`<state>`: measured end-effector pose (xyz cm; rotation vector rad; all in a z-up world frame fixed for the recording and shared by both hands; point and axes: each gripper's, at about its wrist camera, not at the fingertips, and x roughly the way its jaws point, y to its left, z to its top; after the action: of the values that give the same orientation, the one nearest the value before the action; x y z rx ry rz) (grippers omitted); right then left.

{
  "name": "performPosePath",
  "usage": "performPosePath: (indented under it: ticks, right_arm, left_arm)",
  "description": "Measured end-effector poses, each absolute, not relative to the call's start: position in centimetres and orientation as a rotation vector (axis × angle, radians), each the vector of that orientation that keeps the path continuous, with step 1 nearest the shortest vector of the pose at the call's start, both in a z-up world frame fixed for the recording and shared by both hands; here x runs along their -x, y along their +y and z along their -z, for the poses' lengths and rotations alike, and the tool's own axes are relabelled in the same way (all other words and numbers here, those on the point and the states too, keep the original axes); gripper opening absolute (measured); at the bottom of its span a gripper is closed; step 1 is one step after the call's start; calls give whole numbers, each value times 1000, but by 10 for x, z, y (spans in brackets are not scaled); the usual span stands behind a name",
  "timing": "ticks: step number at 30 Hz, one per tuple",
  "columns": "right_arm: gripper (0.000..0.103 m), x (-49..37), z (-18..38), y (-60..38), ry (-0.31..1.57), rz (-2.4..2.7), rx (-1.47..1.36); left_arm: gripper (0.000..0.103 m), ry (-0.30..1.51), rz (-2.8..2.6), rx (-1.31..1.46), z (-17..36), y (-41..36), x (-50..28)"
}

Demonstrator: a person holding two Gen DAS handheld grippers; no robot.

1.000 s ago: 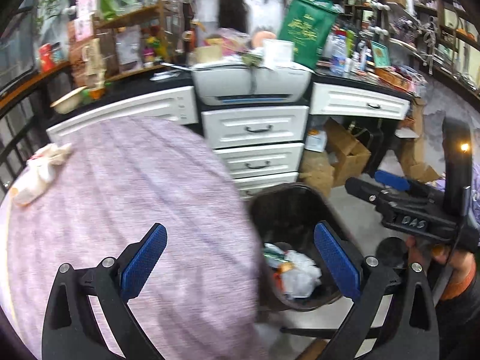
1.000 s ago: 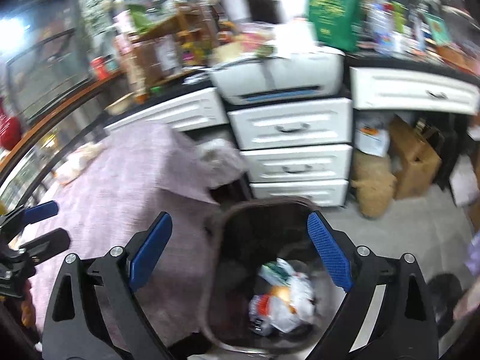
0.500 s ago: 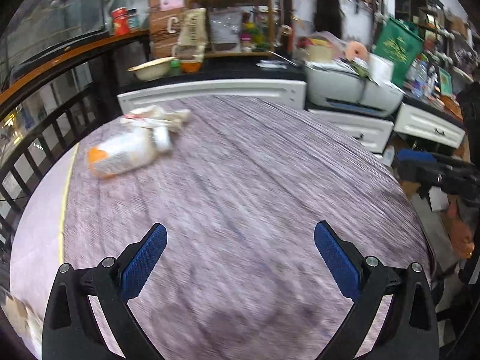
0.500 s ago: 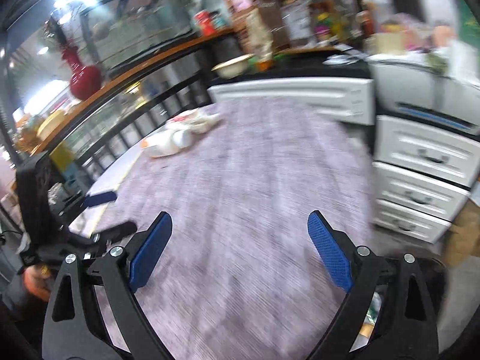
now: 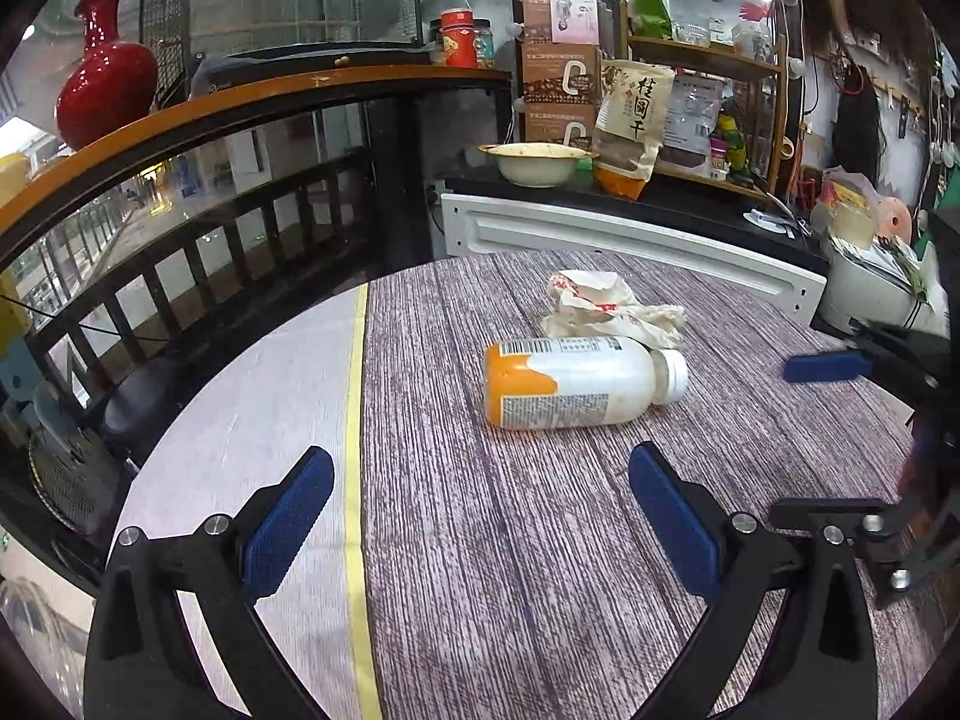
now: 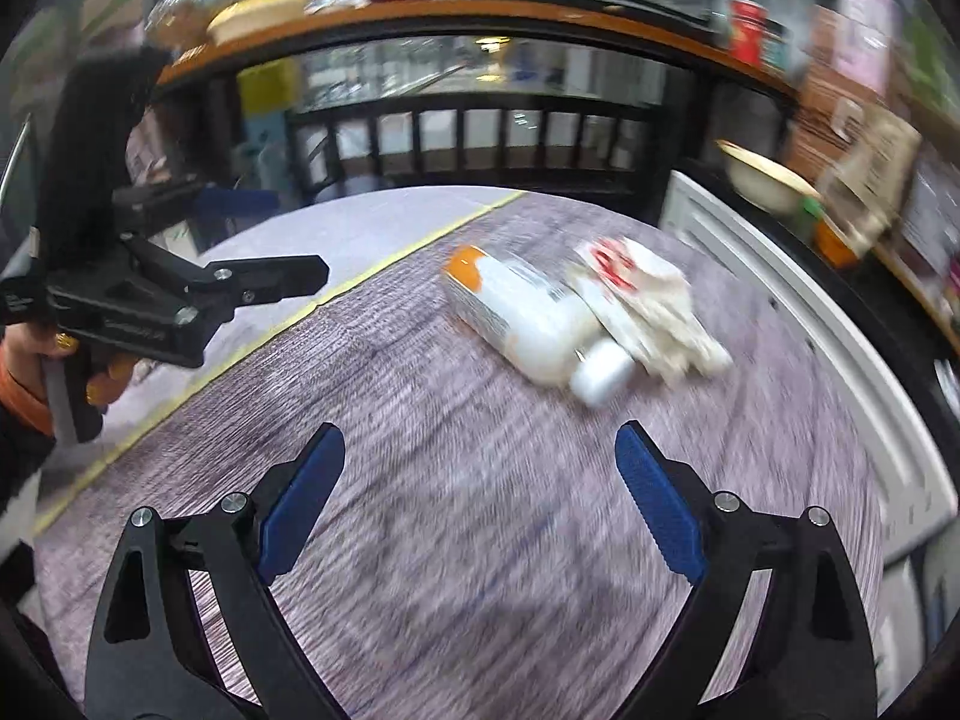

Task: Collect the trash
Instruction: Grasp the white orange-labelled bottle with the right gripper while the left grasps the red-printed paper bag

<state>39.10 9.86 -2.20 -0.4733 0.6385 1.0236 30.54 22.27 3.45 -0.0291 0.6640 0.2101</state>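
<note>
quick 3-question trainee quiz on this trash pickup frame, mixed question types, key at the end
1. True or false: the left claw is shut on the bottle.
2. Multiple choice: the bottle is (A) upright, (B) lying on its side, (C) held in the air.
3. Fill in: the crumpled wrapper lies against the bottle near its ____ end.

Key:
1. False; both it and the right claw are open and empty.
2. B, on the table.
3. Cap.

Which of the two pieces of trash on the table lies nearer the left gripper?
The white bottle, lying on its side with an orange base. The crumpled wrapper sits just behind it, farther from the left gripper.
</note>
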Motion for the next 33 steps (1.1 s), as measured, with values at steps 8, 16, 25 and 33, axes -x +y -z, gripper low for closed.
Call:
performPosePath:
  ticks: [8, 16, 25, 33]
  right_arm:
    - [82, -443, 28, 184, 673, -1116, 712]
    - [79, -469, 55, 231, 690, -1118, 940]
    - [63, -476, 79, 256, 744, -1113, 973]
    - [63, -436, 53, 170, 800, -1214, 609]
  left_arm:
    - [97, 641, -196, 205, -38, 262, -343]
    - [97, 654, -275, 407, -20, 308, -369]
    - [97, 665, -360, 482, -6, 331, -382]
    - [97, 685, -256, 514, 5, 316, -399]
